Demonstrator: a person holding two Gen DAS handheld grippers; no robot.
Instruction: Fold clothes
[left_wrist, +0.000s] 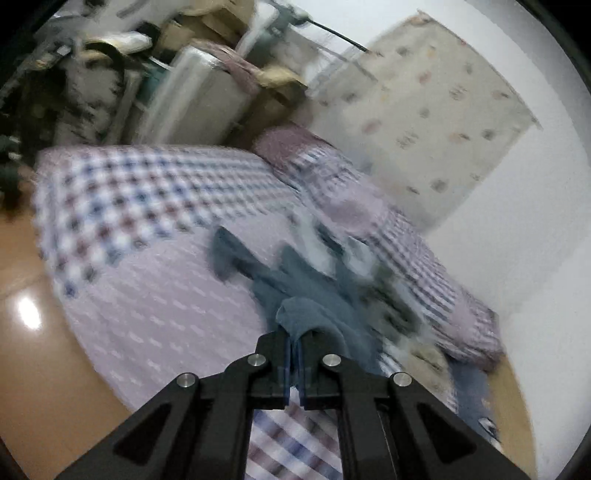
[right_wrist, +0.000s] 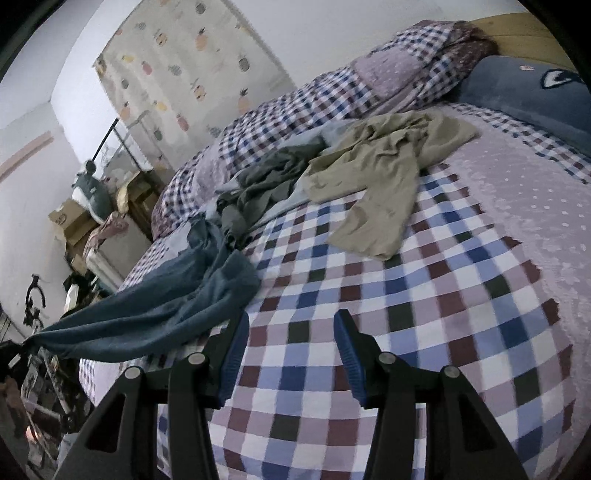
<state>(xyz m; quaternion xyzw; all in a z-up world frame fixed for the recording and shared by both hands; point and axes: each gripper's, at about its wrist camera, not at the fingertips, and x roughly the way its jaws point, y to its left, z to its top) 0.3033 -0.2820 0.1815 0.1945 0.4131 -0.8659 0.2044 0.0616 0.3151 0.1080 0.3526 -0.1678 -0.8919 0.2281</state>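
Observation:
A blue-grey garment (left_wrist: 295, 291) lies rumpled on the checked bedspread (left_wrist: 122, 206); my left gripper (left_wrist: 294, 341) is shut on a bunched edge of it, and the view is blurred. In the right wrist view the same blue garment (right_wrist: 155, 306) stretches taut to the far left, off the bed's edge. My right gripper (right_wrist: 291, 328) stands open just above the checked bedspread (right_wrist: 406, 314), to the right of the blue cloth, holding nothing. Farther back lie a dark green garment (right_wrist: 266, 181) and a beige garment (right_wrist: 380, 177).
A rolled checked quilt (right_wrist: 332, 96) runs along the bed's far side, with a blue pillow (right_wrist: 524, 96) at the head. A pineapple-print curtain (right_wrist: 184, 70) hangs on the wall. Boxes and clutter (right_wrist: 85, 229) stand past the bed's foot. Shiny floor (left_wrist: 29, 354) lies beside the bed.

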